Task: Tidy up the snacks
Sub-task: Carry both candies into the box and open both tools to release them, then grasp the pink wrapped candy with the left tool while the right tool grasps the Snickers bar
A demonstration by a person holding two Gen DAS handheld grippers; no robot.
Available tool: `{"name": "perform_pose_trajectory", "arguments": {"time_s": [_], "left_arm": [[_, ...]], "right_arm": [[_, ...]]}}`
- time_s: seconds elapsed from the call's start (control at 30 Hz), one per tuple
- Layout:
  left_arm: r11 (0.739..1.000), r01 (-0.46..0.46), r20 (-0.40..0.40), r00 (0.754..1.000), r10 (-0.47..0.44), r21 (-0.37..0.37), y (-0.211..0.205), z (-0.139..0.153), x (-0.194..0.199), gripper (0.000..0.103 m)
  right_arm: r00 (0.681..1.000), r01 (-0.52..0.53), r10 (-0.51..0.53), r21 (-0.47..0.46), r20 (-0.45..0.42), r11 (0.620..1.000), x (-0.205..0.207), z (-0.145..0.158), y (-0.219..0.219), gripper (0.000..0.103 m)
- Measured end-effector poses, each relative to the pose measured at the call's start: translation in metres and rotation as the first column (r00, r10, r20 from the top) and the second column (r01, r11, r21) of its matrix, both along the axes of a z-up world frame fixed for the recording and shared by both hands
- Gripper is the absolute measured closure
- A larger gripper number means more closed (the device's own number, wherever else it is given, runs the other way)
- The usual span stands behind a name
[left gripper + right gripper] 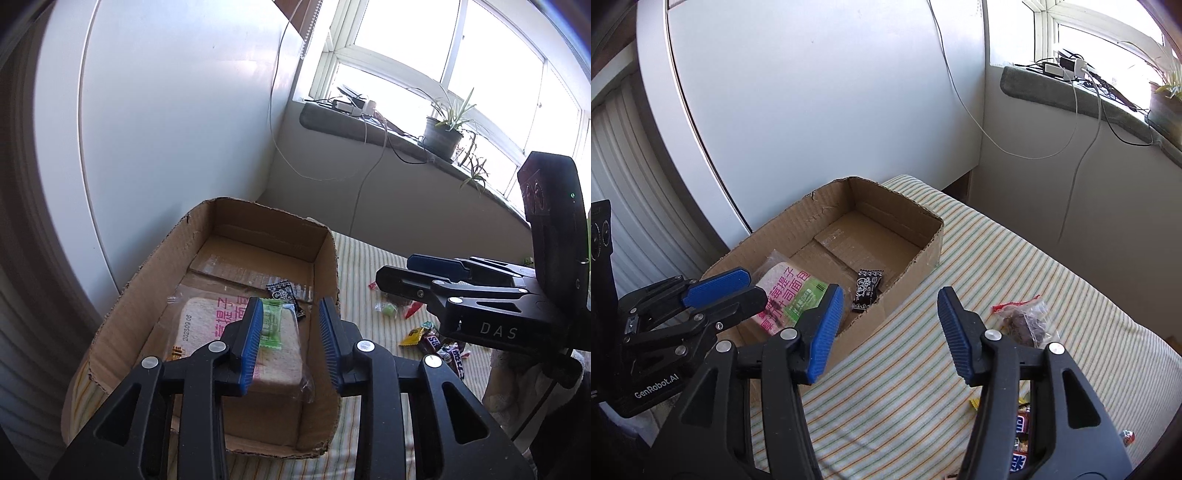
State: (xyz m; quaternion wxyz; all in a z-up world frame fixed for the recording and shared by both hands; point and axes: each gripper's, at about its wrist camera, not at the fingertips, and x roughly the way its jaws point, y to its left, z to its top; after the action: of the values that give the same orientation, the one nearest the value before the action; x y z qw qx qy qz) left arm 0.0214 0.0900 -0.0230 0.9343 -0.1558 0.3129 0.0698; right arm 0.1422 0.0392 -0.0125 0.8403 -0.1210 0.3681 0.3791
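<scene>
An open cardboard box stands on a striped cloth. Inside it lie a wrapped bread loaf, with a green packet or label on top, and a small black candy. My left gripper hangs over the box above the loaf. It is open, with nothing pressed between its blue pads. My right gripper is open and empty over the box's right wall and the cloth. Loose snacks lie on the cloth at the right: a clear bag of dark pieces and several chocolate bars.
A white cabinet door rises just behind the box. A window sill with a potted plant, a charger and hanging cables runs along the back right. More wrapped candies sit on the cloth beyond the right gripper.
</scene>
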Motion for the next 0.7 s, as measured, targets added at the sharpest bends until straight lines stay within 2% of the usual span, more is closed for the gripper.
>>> {"name": "perform_pose_trajectory", "arguments": {"time_s": [0.07,0.1,0.47,0.7], "left_arm": [[1.000,0.013,-0.001,1.000,-0.013,-0.008,-0.008,0.000,-0.001,0.062],[1.000,0.024,-0.001,1.000,-0.024,-0.011,-0.012,-0.001,-0.001,0.061],[0.982,0.185,-0.052,0.981,-0.187,-0.043,-0.080,-0.018,0.011,0.057],[0.962,0.262,-0.092,0.959,-0.268,-0.071,-0.115,-0.033,0.020,0.057]], "right_arm": [[1.000,0.017,-0.017,0.008,0.004,1.000,-0.004,0.002,-0.016,0.027],[1.000,0.025,-0.025,0.015,0.007,1.000,-0.005,0.002,-0.024,0.025],[0.988,0.151,-0.151,-0.003,-0.016,0.988,-0.012,-0.011,-0.122,0.024],[0.981,0.184,-0.186,-0.027,-0.051,0.982,-0.018,-0.027,-0.155,0.024]]}}
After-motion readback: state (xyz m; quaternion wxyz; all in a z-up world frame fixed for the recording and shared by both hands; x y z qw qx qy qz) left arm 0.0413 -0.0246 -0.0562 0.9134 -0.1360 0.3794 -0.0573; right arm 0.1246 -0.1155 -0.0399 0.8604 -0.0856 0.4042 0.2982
